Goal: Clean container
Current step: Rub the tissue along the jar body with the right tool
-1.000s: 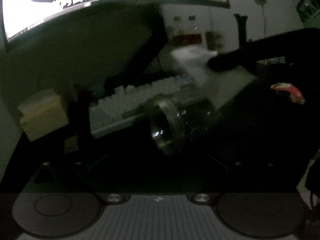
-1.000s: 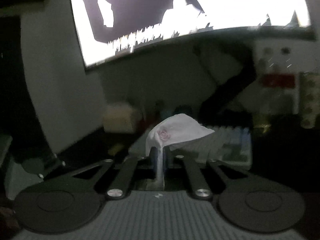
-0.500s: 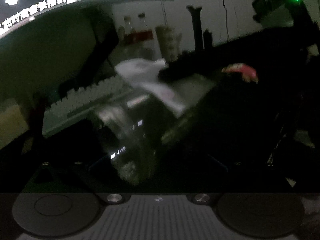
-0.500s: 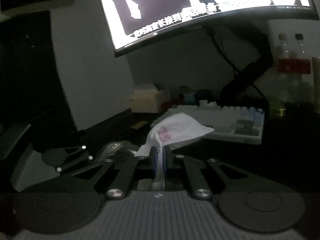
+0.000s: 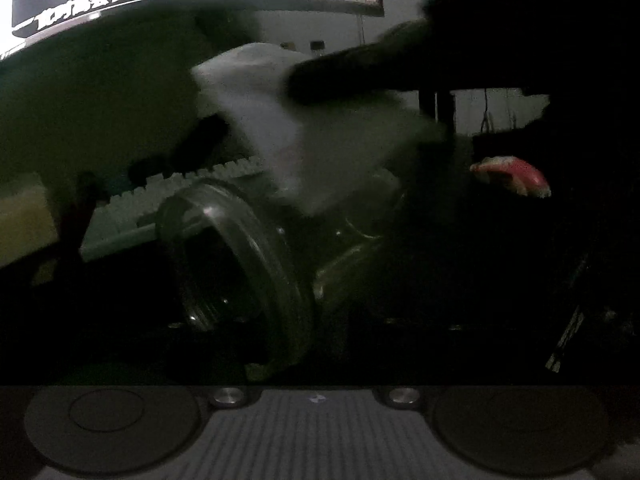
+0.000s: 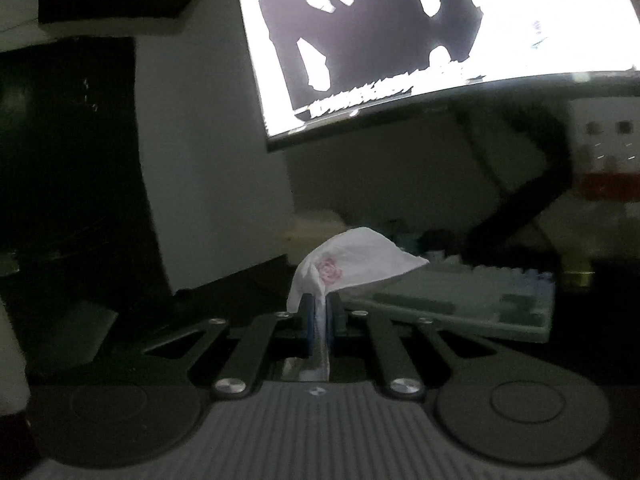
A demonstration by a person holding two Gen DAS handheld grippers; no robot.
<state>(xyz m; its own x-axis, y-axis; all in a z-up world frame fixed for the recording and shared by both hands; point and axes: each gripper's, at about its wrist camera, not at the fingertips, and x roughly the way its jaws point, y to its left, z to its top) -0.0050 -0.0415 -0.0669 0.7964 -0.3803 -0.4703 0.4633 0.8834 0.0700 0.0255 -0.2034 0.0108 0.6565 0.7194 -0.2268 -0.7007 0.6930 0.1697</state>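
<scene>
Since a moment ago the jar (image 5: 240, 264) has swung mouth-first to frame centre and the tissue (image 5: 276, 120) risen above it. Left view: fingers too dark to tell; right gripper (image 5: 304, 80) upper right. Glass looks slippery, fragile; hold its body. Right view: right gripper (image 6: 320, 312) pinches soft tissue (image 6: 352, 264) tight at centre.

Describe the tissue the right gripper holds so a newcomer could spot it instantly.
Start at the bright monitor and drop to the pale keyboard below it. In front of that, the right gripper pinches a crumpled white tissue; a small pink rose print sets it apart.
</scene>
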